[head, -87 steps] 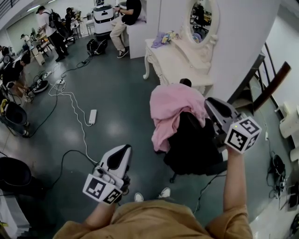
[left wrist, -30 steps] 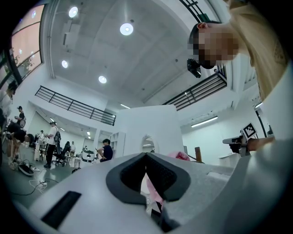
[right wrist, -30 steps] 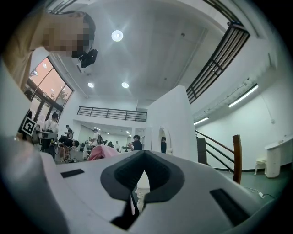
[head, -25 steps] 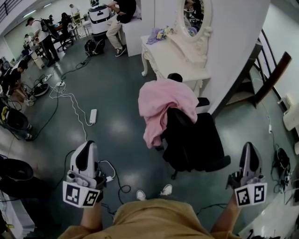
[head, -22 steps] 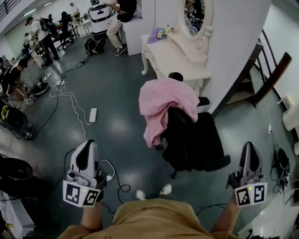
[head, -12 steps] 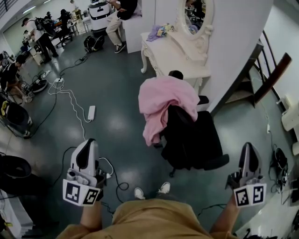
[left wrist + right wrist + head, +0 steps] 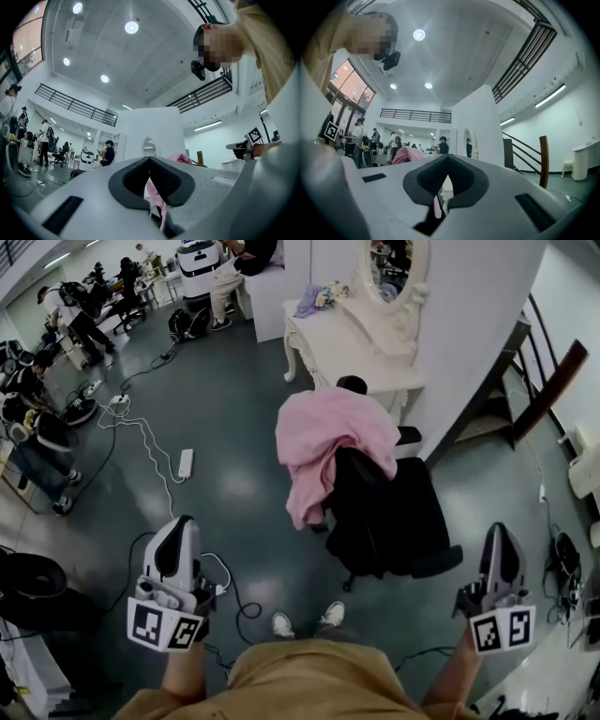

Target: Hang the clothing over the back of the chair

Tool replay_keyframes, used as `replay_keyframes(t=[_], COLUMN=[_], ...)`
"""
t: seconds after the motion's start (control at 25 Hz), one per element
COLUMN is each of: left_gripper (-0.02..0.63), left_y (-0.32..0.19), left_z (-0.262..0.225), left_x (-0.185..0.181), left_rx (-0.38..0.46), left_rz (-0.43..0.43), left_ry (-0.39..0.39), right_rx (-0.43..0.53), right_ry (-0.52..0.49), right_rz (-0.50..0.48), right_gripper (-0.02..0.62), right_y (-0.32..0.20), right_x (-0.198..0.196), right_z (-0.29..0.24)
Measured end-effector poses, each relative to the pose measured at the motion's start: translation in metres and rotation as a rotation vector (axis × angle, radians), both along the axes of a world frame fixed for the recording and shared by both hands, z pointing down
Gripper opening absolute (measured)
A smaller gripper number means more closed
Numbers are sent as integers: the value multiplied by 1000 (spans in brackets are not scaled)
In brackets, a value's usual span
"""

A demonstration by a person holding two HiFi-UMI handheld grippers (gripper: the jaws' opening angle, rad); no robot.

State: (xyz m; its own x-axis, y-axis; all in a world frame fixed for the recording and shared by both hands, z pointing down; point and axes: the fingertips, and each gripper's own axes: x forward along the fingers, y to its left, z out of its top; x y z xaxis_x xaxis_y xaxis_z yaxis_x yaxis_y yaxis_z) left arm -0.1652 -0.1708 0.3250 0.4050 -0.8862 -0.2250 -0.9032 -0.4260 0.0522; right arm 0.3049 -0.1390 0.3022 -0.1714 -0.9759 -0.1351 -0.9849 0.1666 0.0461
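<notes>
While the pink clothing (image 7: 330, 432) lies draped over the back of the black chair (image 7: 398, 521), one end hanging down the side nearer my left gripper (image 7: 175, 521), I hold that one and my right gripper (image 7: 502, 529) low, well apart from the chair, both jaws pressed together, gripping nothing.
</notes>
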Motion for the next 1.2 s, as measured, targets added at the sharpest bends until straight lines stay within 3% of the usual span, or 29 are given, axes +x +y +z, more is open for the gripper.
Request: replay_keyframes(t=[1.2], left_gripper=[3], left_y=[-8], left_z=[-4], left_x=[22], left_rx=[7], left_rz=[-11], left_ry=[-8], right_rx=[0], right_ry=[14], right_rz=[-79], right_gripper=[3], right_y=[-22], right_x=[-4], right_z=[4])
